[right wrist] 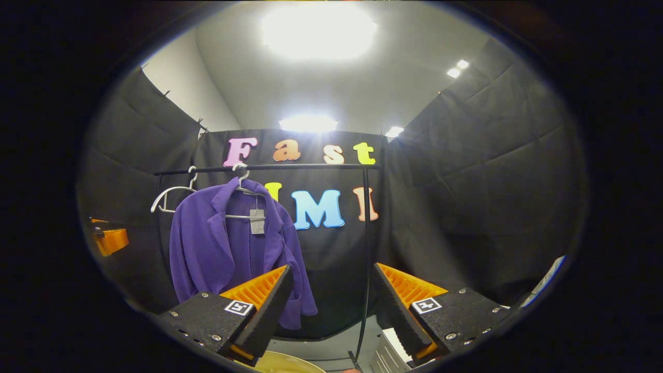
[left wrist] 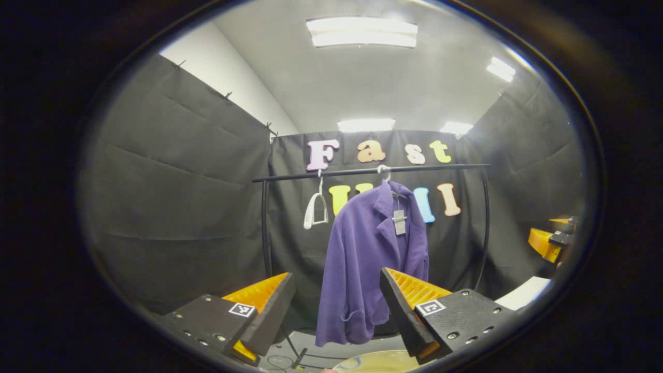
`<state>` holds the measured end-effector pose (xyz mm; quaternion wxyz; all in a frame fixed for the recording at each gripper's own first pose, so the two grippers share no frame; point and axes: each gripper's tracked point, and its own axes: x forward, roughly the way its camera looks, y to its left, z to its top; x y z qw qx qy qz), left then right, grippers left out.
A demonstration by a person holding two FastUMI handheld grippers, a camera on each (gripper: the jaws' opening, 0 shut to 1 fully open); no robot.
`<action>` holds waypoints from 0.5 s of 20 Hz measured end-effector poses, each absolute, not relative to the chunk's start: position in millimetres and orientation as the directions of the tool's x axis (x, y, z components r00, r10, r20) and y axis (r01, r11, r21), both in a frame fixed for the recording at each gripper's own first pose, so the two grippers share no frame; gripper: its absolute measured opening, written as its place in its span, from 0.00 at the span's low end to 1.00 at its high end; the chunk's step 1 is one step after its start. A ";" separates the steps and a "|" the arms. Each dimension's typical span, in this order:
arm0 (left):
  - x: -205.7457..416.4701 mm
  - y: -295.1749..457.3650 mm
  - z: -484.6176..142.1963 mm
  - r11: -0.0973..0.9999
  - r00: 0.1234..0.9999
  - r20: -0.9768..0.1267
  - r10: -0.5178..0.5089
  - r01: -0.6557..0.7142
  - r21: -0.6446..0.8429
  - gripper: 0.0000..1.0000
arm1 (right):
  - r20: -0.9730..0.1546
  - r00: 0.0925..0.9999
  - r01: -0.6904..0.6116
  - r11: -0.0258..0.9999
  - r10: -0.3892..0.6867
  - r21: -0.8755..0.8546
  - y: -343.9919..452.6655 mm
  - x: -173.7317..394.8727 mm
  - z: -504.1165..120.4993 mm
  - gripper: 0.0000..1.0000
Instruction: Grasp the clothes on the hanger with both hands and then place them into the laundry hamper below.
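Both grippers, left gripper (left wrist: 336, 305) and right gripper (right wrist: 331, 303), jaws spread, well short of purple jacket (left wrist: 362, 259) hanging mid-rail (left wrist: 440, 167); approach each shoulder, pinch fabric evenly.

Left tool (left wrist: 337, 311): two wedge-shaped fingers, ribbed inner faces, mounted on matte black textured blocks. Each block carries a small square black-and-white marker tag and a row of silver screws along the lower edge. Right tool (right wrist: 331, 305): same build, markers, screws.
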<state>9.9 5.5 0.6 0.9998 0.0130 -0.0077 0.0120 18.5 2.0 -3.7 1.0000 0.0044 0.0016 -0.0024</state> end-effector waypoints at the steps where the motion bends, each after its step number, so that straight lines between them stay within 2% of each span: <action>1: 13.7 4.2 2.7 0.999 0.999 0.021 0.025 -0.025 0.031 1.00 | -0.001 1.000 0.003 1.000 -0.003 0.012 2.5 22.5 -2.0 0.95; 4: 23.0 -2.8 8.3 0.999 0.999 0.030 0.021 -0.022 0.036 1.00 | 0.008 1.000 -0.007 1.000 0.007 0.019 5.8 36.5 3.4 0.95; 5: 27.5 -5.6 8.8 0.999 0.999 0.031 0.017 -0.018 0.033 0.96 | 0.013 1.000 -0.012 1.000 0.012 0.019 7.9 42.1 6.2 0.95; 6: 32.7 -9.7 9.9 1.000 1.000 0.029 0.012 -0.013 0.028 1.00 | 0.020 1.000 -0.018 1.000 0.018 0.019 9.7 46.7 9.1 0.95; 7: 36.7 -13.2 11.5 1.000 1.000 0.030 0.008 -0.009 0.022 1.00 | 0.026 0.999 -0.023 1.000 0.022 0.018 12.2 52.7 12.9 0.95; 8: 41.8 -16.8 15.4 1.000 0.999 0.033 0.006 -0.007 0.016 0.96 | 0.034 0.999 -0.029 0.999 0.028 0.020 14.0 58.7 16.6 0.95; 9: 46.7 -19.4 19.1 1.000 0.999 0.036 0.004 -0.005 0.011 0.96 | 0.043 0.998 -0.037 0.999 0.036 0.023 16.6 64.4 21.2 0.95; 10: 51.9 -22.0 22.7 1.000 0.999 0.039 0.004 -0.004 0.006 1.00 | 0.050 0.998 -0.044 0.999 0.043 0.026 18.0 70.3 24.5 0.95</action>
